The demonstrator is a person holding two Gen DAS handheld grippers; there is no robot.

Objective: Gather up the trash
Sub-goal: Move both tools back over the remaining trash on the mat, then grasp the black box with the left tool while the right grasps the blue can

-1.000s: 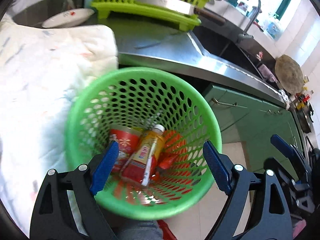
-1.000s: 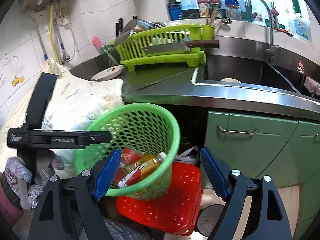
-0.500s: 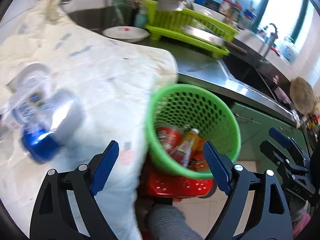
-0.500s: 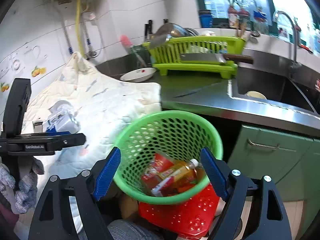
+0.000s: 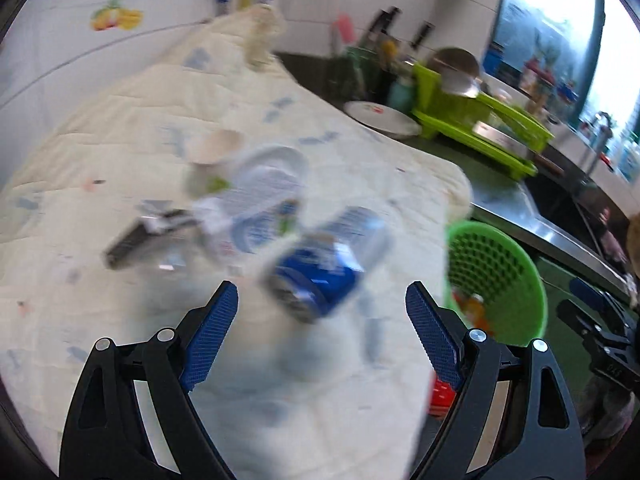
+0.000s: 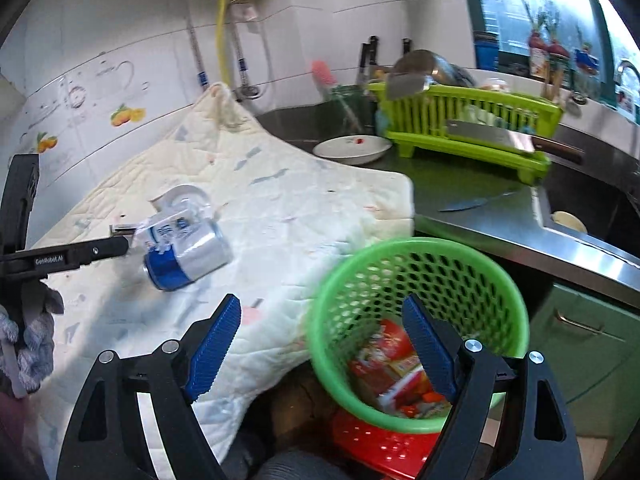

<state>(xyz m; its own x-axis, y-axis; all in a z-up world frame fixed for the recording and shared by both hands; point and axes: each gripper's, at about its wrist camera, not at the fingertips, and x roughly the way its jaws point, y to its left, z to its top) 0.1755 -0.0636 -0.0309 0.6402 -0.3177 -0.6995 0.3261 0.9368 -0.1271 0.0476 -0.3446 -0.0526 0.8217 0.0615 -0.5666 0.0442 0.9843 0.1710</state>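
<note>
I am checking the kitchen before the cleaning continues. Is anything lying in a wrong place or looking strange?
Yes. A blue and silver can lies tipped on its side on the white quilted cloth, beside a clear plastic wrapper. A cleaver rests flat across the front of the green dish rack.

Blurred litter [image 5: 256, 216] behind the can [image 5: 320, 280]; basket [image 6: 416, 320] contents partly hidden.
</note>
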